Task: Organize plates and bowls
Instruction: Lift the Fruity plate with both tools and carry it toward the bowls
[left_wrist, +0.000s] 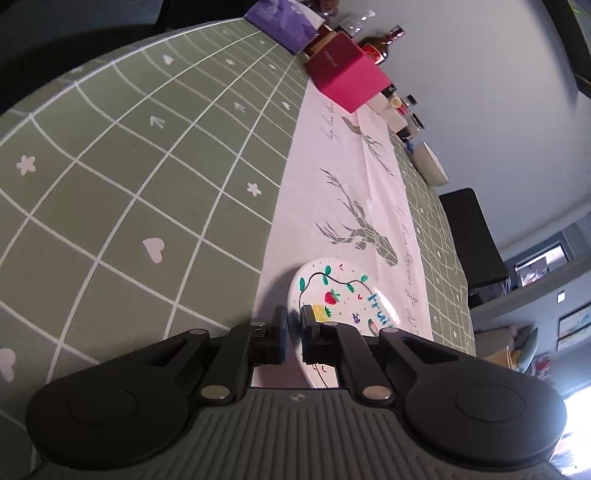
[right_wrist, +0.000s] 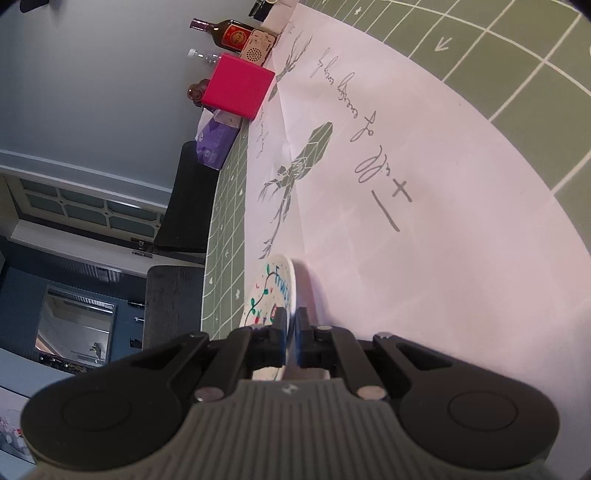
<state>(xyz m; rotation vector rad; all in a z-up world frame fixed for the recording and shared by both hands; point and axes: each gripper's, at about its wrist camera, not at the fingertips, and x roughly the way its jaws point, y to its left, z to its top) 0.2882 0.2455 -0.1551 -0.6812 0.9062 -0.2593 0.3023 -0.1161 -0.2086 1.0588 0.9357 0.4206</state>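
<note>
A white plate (left_wrist: 343, 291) painted with fruit, leaves and blue lettering sits tilted over the white deer-print runner (left_wrist: 354, 206). My left gripper (left_wrist: 293, 319) is shut on its near rim, one pad on each face. In the right wrist view the same plate (right_wrist: 271, 288) shows edge-on, and my right gripper (right_wrist: 291, 321) is shut on its rim too. A white bowl (left_wrist: 430, 164) stands further along the table by the wall side.
The table wears a green checked cloth (left_wrist: 147, 147). At its far end stand a pink box (left_wrist: 347, 74), a brown bottle (left_wrist: 380, 44), a purple tissue pack (left_wrist: 280, 22) and small jars (left_wrist: 410, 110). A black chair back (left_wrist: 469, 236) stands beside the table.
</note>
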